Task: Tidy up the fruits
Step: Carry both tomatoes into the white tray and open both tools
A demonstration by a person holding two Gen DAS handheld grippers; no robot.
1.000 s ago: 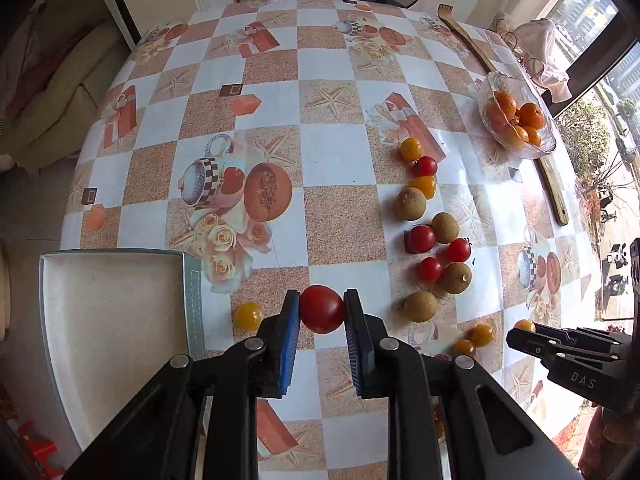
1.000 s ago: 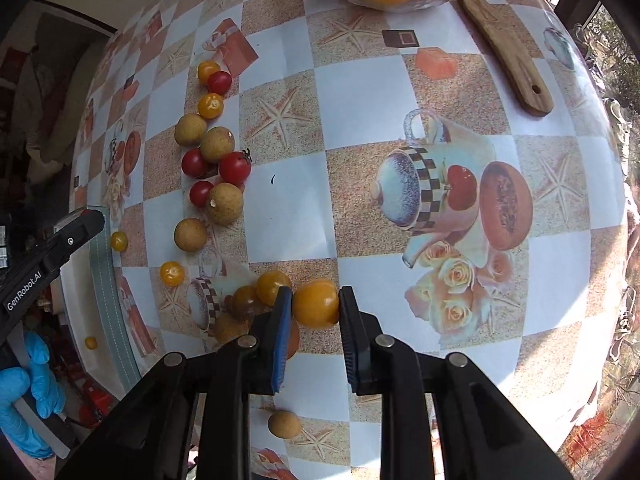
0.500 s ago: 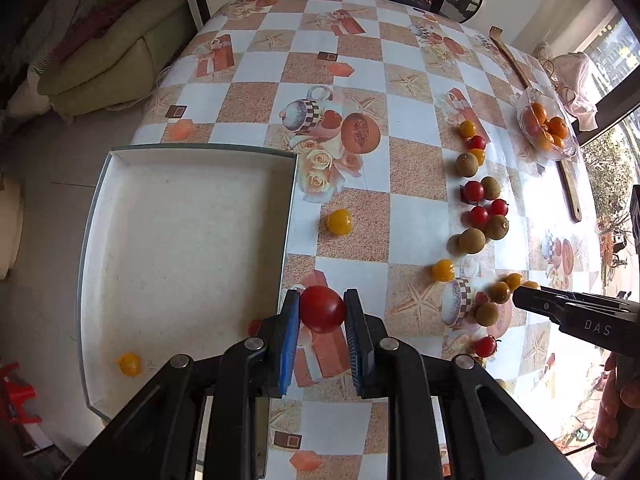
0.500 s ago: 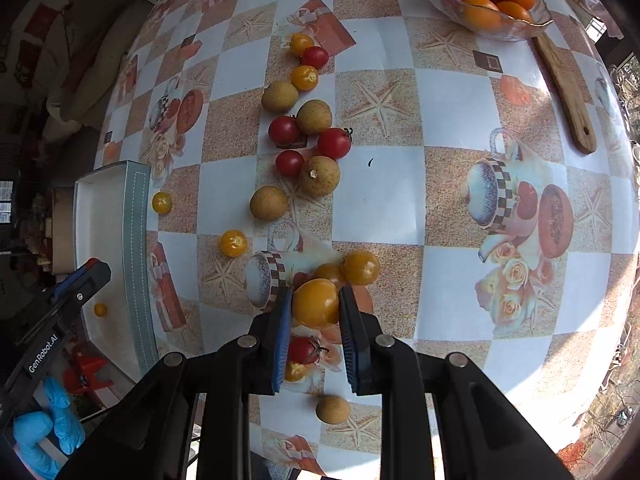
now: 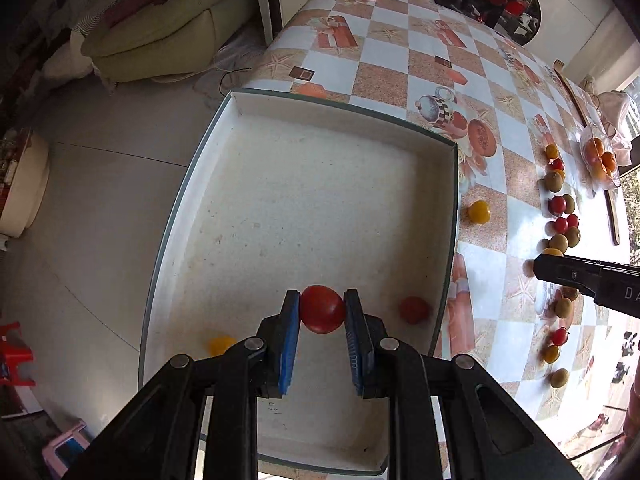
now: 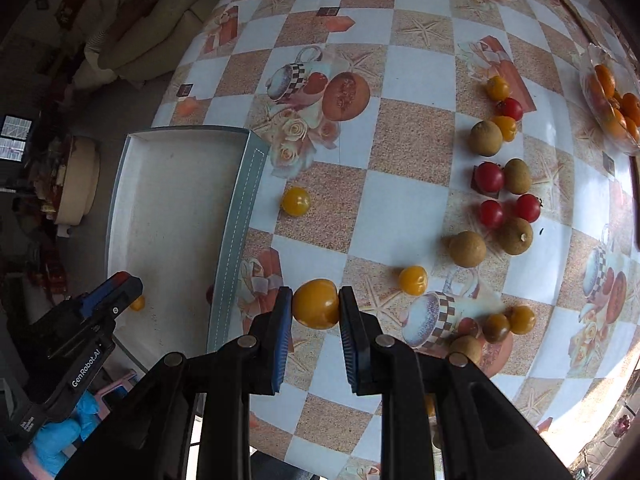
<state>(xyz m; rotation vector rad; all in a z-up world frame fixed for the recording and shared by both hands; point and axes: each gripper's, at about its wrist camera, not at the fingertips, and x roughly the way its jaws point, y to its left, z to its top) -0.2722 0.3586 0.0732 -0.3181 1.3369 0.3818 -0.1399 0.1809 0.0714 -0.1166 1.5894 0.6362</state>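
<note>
Red tomato (image 5: 322, 309) clamped in left gripper (image 5: 322, 314) over white tray (image 5: 448, 216), prob. for drop-in; right gripper (image 6: 316, 309) grips yellow tomato (image 6: 316, 308), tray at its 9 o'clock.

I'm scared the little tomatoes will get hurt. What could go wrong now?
The red cherry tomato is pinched in the left gripper above the shallow white tray; dropped, it might bounce or bruise. The yellow cherry tomato in the right gripper is over the checkered tablecloth, so it could roll off.
</note>
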